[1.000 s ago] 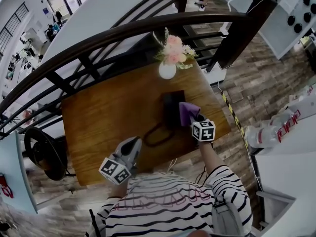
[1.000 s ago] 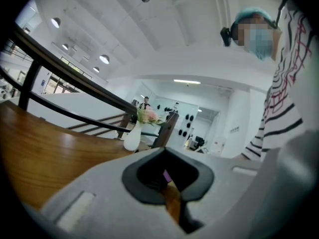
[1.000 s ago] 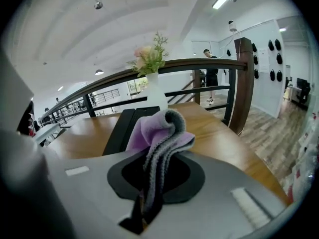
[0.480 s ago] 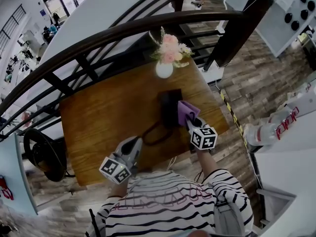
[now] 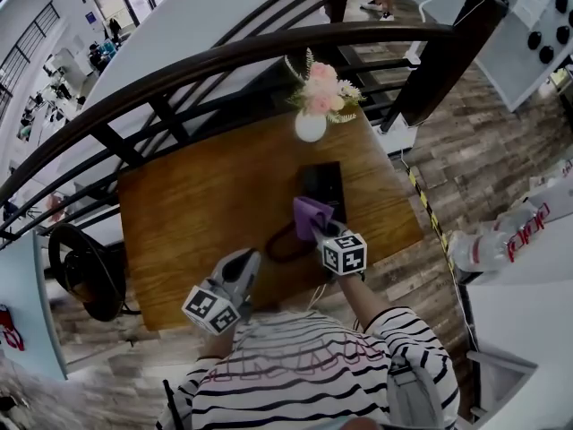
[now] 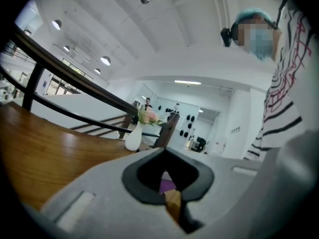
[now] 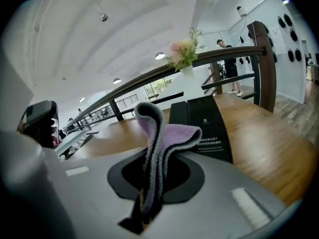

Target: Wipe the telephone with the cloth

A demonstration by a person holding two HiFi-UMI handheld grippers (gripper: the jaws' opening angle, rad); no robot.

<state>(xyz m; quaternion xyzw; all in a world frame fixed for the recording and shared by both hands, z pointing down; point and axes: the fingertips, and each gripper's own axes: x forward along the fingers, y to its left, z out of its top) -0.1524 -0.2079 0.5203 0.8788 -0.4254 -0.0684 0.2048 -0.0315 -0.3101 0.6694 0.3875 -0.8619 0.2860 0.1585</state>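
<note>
Wooden table (image 5: 197,204) under flat black telephone (image 5: 324,184), folded purple cloth (image 5: 309,215)

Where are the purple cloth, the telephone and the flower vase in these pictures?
purple cloth (image 7: 177,134), right gripper view, on its folded-over top.
telephone (image 5: 324,179), head view, on its black upper face.
flower vase (image 5: 311,129), head view, on its round white body.

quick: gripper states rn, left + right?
Left gripper: fingers closed, holding nothing.
Right gripper: fingers closed on the purple cloth.
</note>
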